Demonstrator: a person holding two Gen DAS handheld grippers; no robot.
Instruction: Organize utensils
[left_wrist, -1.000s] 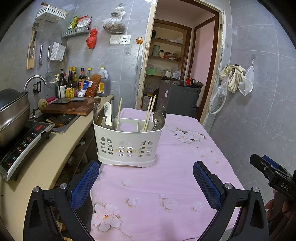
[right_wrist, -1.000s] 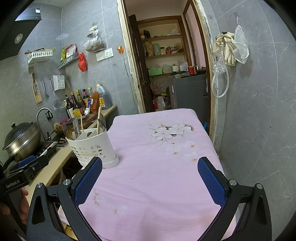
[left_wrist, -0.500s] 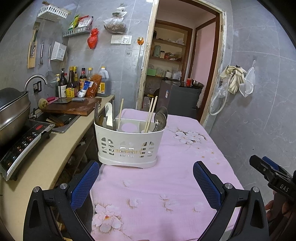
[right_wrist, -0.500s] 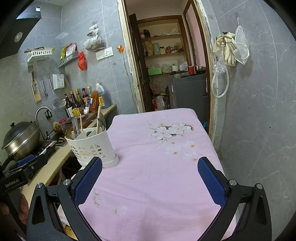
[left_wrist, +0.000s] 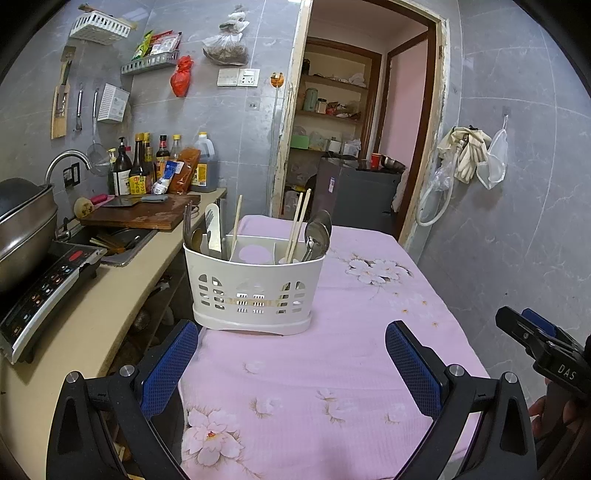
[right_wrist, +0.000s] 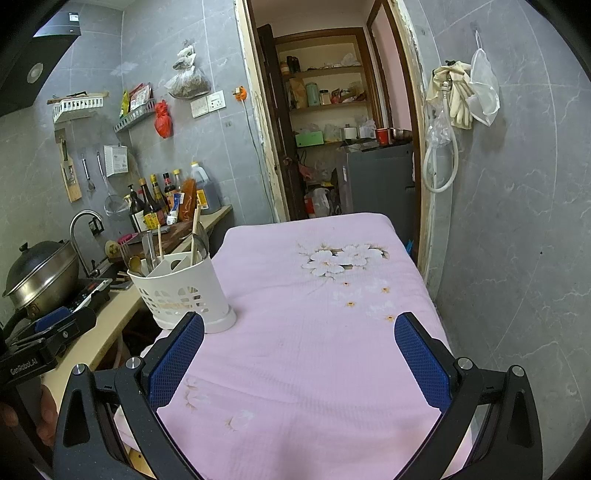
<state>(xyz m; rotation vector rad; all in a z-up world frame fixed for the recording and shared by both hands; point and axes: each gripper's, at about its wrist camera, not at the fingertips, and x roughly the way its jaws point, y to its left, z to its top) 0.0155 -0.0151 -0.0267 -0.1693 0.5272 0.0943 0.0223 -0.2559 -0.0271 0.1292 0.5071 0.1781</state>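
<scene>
Here the white caddy (left_wrist: 255, 284) stands on the pink cloth (left_wrist: 332, 369) at the table's left edge, beside the counter (left_wrist: 92, 314). It holds chopsticks (left_wrist: 297, 225), spoons (left_wrist: 317, 234), a fork (left_wrist: 187, 225) and a spatula (left_wrist: 213, 230), in separate compartments. The left gripper (left_wrist: 291, 365) hangs in front of it, jaws wide, holding nothing. The right gripper (right_wrist: 299, 358) is likewise wide and empty, over bare cloth to the caddy's right.

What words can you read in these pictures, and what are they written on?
"DAS": on the right gripper body, seen from the left wrist.
"GenRoboLAI", roughly: on the left gripper body, seen from the right wrist; last letters unclear.
Sauce bottle labels: too small to read.
</scene>
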